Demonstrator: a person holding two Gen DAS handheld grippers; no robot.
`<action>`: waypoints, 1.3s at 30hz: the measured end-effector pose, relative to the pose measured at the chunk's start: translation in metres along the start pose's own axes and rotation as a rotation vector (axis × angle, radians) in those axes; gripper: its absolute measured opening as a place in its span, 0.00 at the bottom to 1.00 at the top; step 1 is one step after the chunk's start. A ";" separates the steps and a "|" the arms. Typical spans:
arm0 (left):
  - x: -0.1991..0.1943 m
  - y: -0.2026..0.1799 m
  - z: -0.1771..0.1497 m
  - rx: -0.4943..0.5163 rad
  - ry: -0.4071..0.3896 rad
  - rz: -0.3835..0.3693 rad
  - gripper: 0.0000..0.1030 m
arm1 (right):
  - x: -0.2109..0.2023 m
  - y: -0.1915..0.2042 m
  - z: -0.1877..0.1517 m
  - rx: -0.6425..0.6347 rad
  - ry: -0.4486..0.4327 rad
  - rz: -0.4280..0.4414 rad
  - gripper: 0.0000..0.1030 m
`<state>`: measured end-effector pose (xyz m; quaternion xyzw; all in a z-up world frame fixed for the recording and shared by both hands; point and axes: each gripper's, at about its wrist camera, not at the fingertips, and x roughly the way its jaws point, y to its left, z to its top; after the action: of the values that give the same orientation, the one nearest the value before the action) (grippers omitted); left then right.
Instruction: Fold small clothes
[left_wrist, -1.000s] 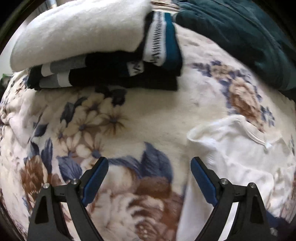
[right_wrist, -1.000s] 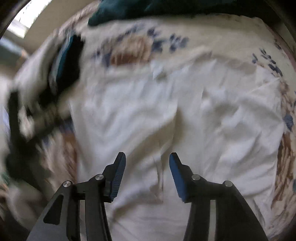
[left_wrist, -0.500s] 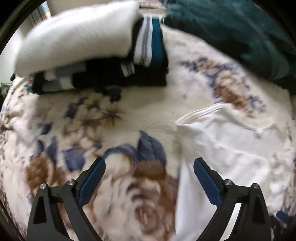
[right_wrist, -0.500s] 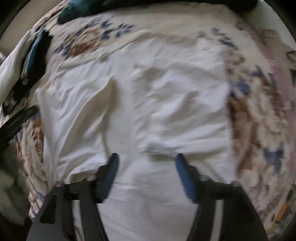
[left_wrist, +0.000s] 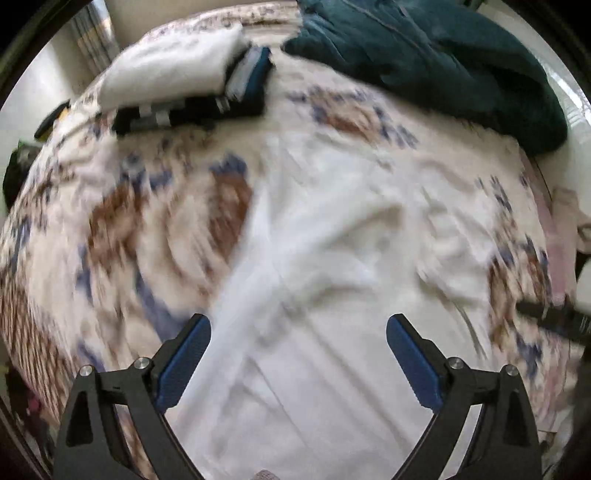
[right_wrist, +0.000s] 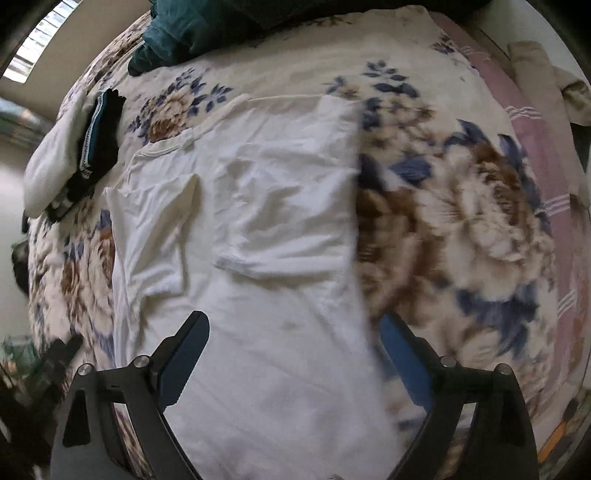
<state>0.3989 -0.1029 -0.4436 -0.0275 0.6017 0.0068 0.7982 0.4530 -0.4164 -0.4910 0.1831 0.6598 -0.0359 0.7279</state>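
A floral blanket (right_wrist: 461, 206) fills both views, and the white T-shirt (right_wrist: 280, 206) lies flat on it, running from the centre of the right wrist view down to its lower edge. Both side panels of the shirt are folded in over the body, sleeves lying on top, with the neckline toward the upper left of the frame.

Against a second ago, both cameras have pulled back and risen: the left wrist view, which then showed only the shirt's shoulder at its right edge, now has the T-shirt (left_wrist: 332, 295) spread across its centre and bottom, heavily blurred by motion. The right wrist view has swung so the shirt's right edge now falls just inside its right finger. This suggests the side folds are finished and the lengthwise fold, hem to collar, is the step coming up.

The dark green blanket (left_wrist: 443, 55) sits along the top of the left view, and the stack of folded clothes (left_wrist: 192, 85) occupies its upper left.

The left gripper (left_wrist: 298, 350) hovers over the lower part of the shirt with fingers spread wide and nothing between them. The right gripper (right_wrist: 293, 354) is likewise wide apart and empty, poised above the shirt's lower half.
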 end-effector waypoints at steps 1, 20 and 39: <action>-0.002 -0.015 -0.017 -0.008 0.028 0.003 0.94 | -0.005 -0.016 0.000 -0.015 0.014 0.004 0.92; 0.078 -0.243 -0.235 0.044 0.384 -0.096 0.92 | 0.046 -0.140 0.080 -0.153 0.149 0.319 0.92; -0.001 -0.153 -0.215 -0.100 0.097 -0.074 0.02 | 0.093 -0.024 0.161 -0.170 0.089 0.380 0.08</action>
<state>0.1992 -0.2665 -0.4960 -0.0899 0.6371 0.0060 0.7655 0.6103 -0.4713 -0.5772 0.2434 0.6454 0.1660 0.7047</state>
